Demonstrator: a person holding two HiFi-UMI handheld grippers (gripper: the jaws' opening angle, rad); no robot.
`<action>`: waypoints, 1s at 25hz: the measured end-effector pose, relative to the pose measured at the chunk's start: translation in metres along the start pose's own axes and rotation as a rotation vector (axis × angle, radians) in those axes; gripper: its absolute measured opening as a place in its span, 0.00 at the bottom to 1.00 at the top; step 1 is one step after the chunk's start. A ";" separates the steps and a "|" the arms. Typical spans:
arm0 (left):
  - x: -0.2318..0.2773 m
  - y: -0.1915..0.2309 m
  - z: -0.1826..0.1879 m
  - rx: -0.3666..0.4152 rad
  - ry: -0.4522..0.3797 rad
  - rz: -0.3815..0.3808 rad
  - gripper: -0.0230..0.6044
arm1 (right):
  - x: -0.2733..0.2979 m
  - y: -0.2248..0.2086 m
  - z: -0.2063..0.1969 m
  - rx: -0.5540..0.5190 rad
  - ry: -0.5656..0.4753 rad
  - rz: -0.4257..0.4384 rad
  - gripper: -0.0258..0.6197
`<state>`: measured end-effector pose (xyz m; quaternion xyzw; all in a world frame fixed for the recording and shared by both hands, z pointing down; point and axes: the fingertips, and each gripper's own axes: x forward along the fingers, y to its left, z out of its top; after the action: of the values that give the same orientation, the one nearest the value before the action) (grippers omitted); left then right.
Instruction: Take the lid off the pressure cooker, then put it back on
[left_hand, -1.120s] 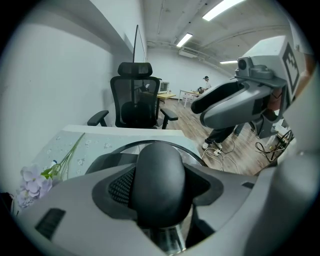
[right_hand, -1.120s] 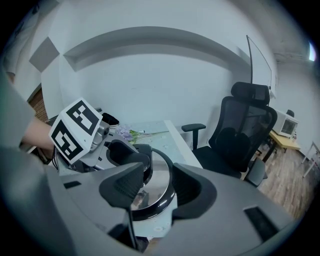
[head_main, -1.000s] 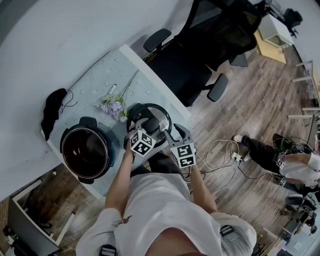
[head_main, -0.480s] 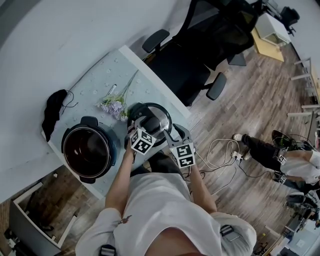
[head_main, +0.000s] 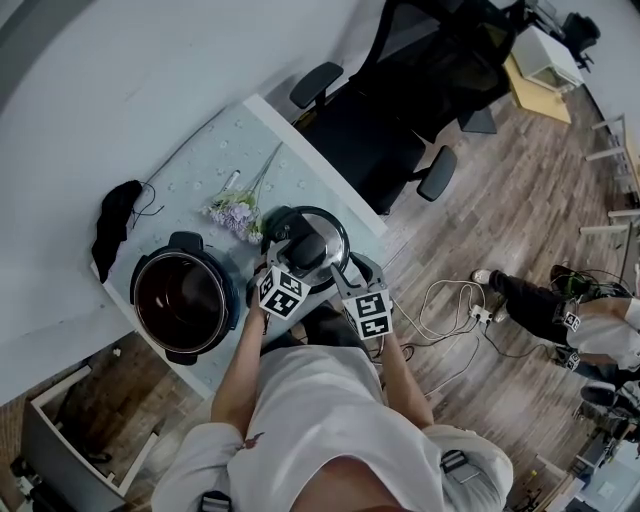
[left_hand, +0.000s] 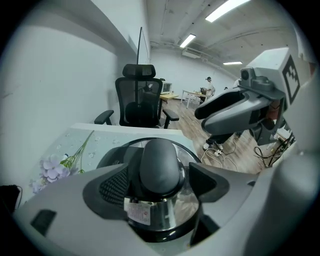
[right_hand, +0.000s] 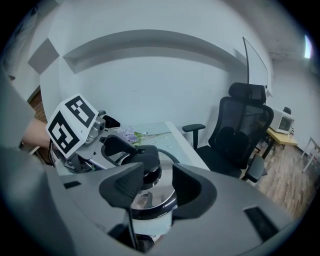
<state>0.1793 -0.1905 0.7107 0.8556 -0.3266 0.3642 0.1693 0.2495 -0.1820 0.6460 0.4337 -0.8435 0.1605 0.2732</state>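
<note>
Far left on the table (head_main: 200, 165) lies a black cloth (head_main: 118, 225). Next comes the cooker (head_main: 231, 300), upright, its top open and the dark inside showing. Flowers (head_main: 238, 212) lie behind it, stems pointing toward the table's far edge.

The lid (head_main: 322, 232) sits flat on the table just right of the cooker, knob (left_hand: 159, 167) up, close to the table's right edge. It is apart from the cooker, not on it.

My left gripper (left_hand: 161, 184) is over the lid's near side, angled down. Its fingers have just been opening and now stand spread wide. The knob is between them, with a clear gap on the right side, so I have no grip on it.

My right gripper (right_hand: 157, 185) is beside the left one, at the lid's near-right rim. Its fingers are apart too. The lid's steel top and rim show in the gap, and I see no pad pressing on it, so it holds nothing.

Right of the table stands a black chair (head_main: 390, 120). On the wood floor (head_main: 500, 200) there are cables (head_main: 450, 305), and a person (head_main: 560, 320) is at the far right.
</note>
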 end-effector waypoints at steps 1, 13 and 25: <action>0.000 0.000 -0.001 0.003 0.003 0.002 0.64 | 0.000 0.001 0.000 0.002 0.000 0.003 0.32; 0.013 0.001 0.006 0.031 0.017 0.013 0.59 | 0.000 -0.006 -0.003 -0.002 0.009 0.006 0.32; 0.033 0.003 0.007 0.019 0.065 -0.002 0.51 | 0.001 -0.018 -0.007 0.003 0.016 0.008 0.32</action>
<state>0.1982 -0.2103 0.7302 0.8450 -0.3169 0.3947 0.1722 0.2653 -0.1895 0.6525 0.4295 -0.8427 0.1665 0.2788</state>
